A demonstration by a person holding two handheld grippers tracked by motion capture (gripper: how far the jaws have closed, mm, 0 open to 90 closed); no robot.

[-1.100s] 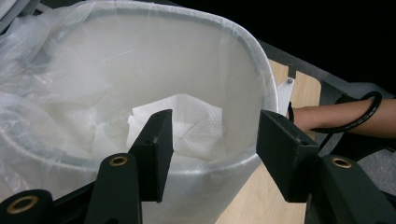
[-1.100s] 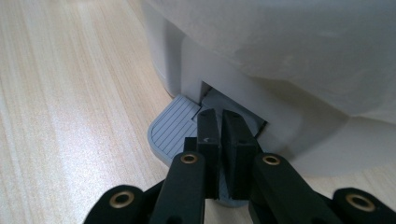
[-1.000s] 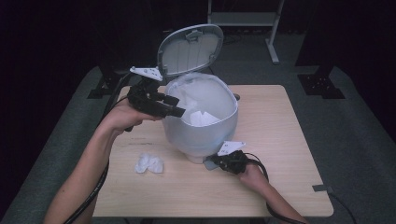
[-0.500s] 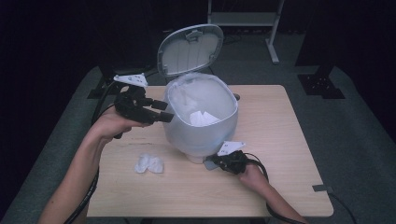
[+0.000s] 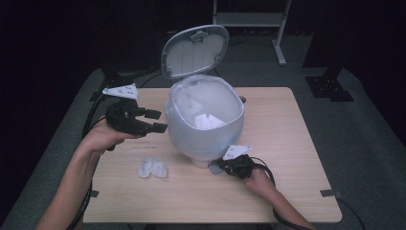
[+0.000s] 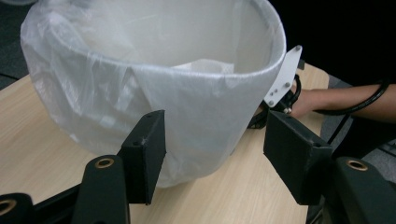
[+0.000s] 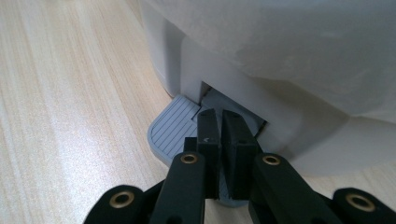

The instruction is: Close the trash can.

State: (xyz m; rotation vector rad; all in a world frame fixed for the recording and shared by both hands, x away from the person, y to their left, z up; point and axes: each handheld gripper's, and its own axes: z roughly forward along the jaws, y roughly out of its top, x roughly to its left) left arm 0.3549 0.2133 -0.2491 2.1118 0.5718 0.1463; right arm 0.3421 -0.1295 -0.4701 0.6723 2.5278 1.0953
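The pedal bin stood mid-table, lid up, our right gripper shut tight and pressing its pedal. One crumpled tissue already lay inside; another waited on the table. Our left gripper, jaws just opening and empty, hovered beside the liner. The bin's depths stayed hidden.

**Lined pedal bin stands open at table centre**

The white pedal bin stands upright mid-frame, its lid raised behind. A clear plastic liner drapes over its rim; white paper lies inside. A crumpled wad rests lower left. The grey pedal juts out at its base.
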